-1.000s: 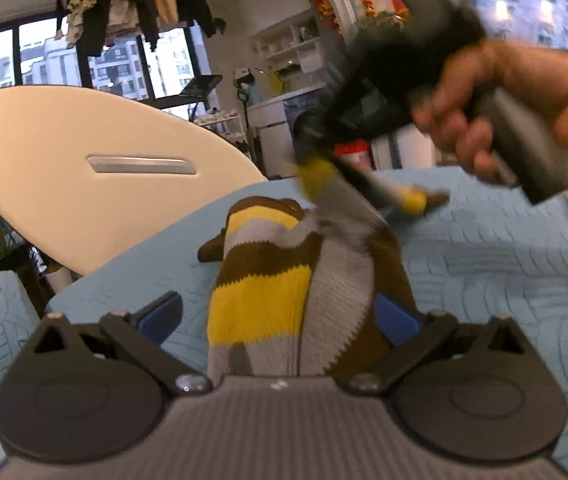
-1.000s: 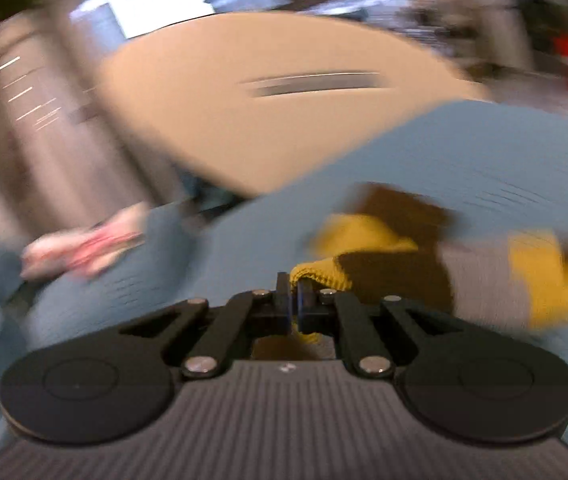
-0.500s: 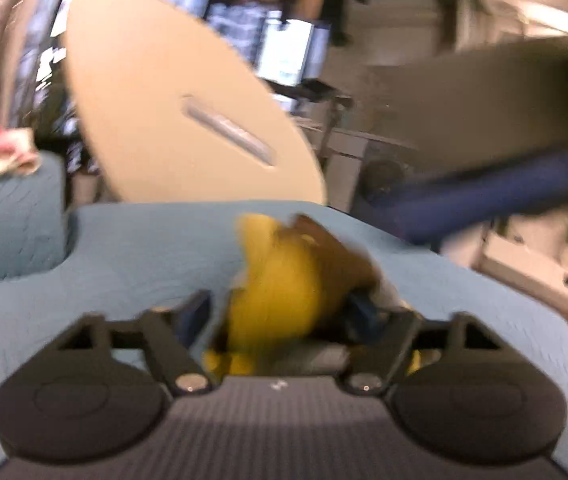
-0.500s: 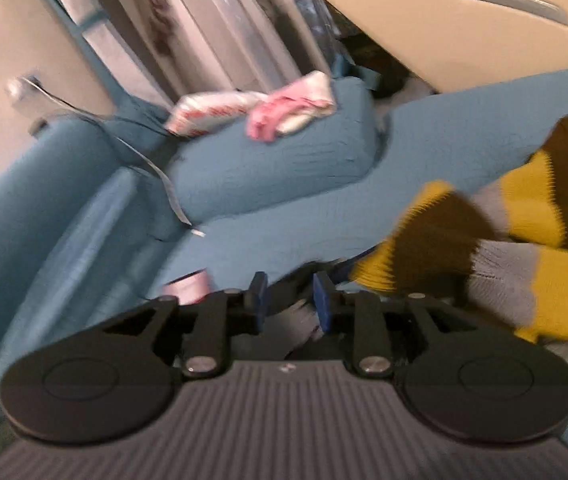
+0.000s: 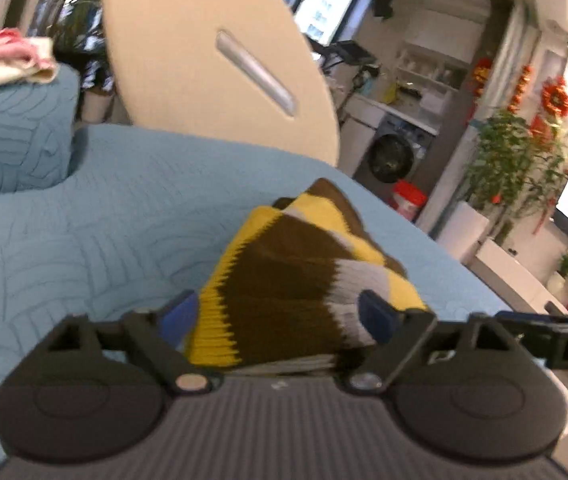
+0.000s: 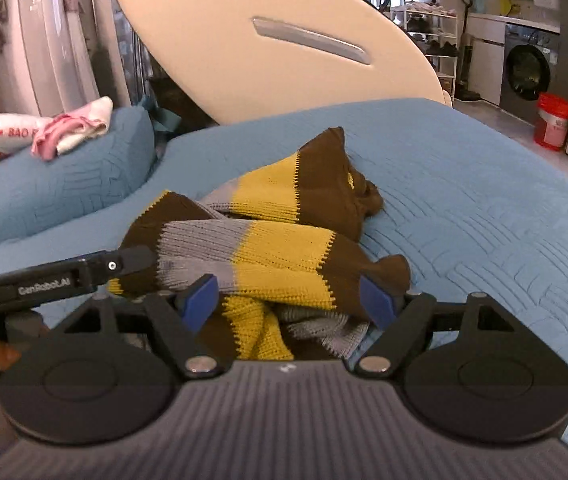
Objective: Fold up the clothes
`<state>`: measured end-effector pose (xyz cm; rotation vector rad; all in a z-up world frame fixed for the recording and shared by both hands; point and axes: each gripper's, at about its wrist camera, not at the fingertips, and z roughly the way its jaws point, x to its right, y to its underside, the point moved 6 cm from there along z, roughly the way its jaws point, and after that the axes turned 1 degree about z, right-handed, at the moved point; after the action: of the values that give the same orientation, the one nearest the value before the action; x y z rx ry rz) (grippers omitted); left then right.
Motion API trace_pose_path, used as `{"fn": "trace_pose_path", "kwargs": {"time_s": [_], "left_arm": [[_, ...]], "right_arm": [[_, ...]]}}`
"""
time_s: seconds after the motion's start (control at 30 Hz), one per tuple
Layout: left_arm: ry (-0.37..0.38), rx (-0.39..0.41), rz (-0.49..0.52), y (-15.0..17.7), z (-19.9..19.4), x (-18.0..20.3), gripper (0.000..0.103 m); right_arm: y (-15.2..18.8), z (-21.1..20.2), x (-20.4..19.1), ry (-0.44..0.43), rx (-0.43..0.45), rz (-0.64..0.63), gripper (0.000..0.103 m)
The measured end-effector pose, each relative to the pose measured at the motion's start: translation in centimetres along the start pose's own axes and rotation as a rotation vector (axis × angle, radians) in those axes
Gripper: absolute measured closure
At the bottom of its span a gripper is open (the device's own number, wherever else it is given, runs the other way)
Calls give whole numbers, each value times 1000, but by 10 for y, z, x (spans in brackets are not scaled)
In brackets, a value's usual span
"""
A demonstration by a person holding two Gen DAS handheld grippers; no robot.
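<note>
Both grippers just let go: left gripper (image 5: 280,312) and right gripper (image 6: 289,294) jaws opening over the bunched brown-yellow-grey striped knit sweater (image 6: 280,240) mid blue quilted bed (image 6: 483,208); fold probably set, pads apparently clear.

A blue quilted bed (image 6: 483,208) carries a bundled brown, yellow and grey striped knit garment (image 6: 268,240). Left of the garment lies a blue pillow (image 6: 64,188).

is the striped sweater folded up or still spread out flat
Folded, loosely. The striped sweater lies bunched on the blue cover in overlapping layers, one striped band across another, not spread flat.
</note>
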<state>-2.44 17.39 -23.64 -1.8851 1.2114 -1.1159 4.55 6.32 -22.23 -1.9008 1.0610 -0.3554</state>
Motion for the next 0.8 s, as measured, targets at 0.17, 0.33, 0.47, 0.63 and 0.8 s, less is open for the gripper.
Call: {"fn": "trace_pose_path", "kwargs": {"time_s": [0.17,0.33,0.47,0.63,0.8], "left_arm": [[12,-50,0,9,22,-4,17],[4,-93,147,5,37,14,88],[-14,9,83,-11,19,1,92],[-223,249,-194,-33,-27,-75,93],[-496,404,-574,-15,-75,-163,92]], "right_arm": [[13,-14,1,-11,41,32,23],[17,-18,9,-12,40,51,23],[18,-15,9,2,30,23,23],[13,-13,16,46,51,6,23],[9,1,17,58,31,-26,23]]}}
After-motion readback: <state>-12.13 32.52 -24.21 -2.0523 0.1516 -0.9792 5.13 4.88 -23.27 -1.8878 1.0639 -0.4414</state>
